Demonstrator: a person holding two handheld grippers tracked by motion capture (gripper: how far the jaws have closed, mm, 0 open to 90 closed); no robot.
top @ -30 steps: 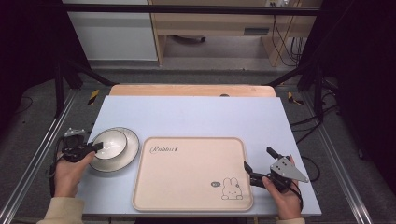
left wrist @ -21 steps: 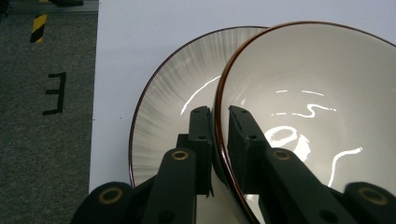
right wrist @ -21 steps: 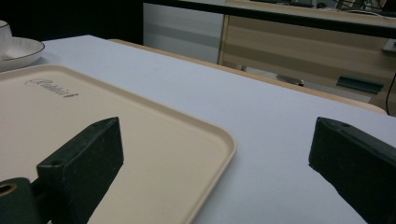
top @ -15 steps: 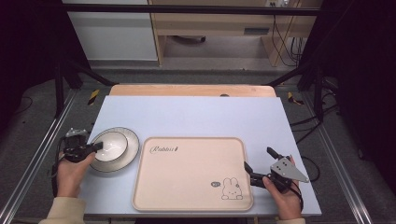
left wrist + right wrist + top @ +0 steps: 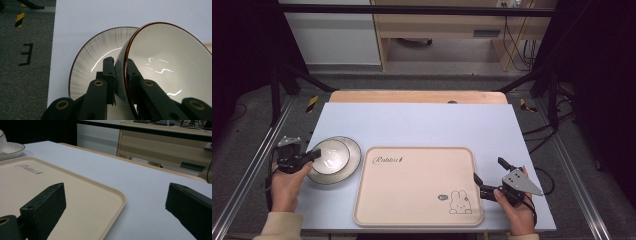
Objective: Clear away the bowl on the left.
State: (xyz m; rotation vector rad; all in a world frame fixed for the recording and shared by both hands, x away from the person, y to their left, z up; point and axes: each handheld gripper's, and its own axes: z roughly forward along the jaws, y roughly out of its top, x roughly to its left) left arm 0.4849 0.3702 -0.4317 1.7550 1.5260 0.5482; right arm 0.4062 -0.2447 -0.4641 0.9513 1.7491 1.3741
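Over the last second hardly anything has shifted: the left gripper [image 5: 314, 154] sat at the bowl's [image 5: 331, 154] near-left rim then and sits there now, and the bowl, the plate [image 5: 352, 162] under it and the tray [image 5: 417, 185] lie as they did, so the grip looks settled and the lift not yet begun. In the left gripper view the jaws are pinched on the bowl's wall [image 5: 160, 65], one finger [image 5: 109, 72] outside and the other inside the rim, with only the thickness of the wall between them; the bowl appears tipped up off the plate [image 5: 92, 65] on the gripped side (though how far it has cleared it I cannot tell). Both stand near the table's [image 5: 422, 125] left edge, just beside the tray's left side. The right gripper [image 5: 487, 176] hovers at the tray's right edge near its front corner, jaws spread wide and holding nothing, one above the tray [image 5: 75, 195], one above bare table.
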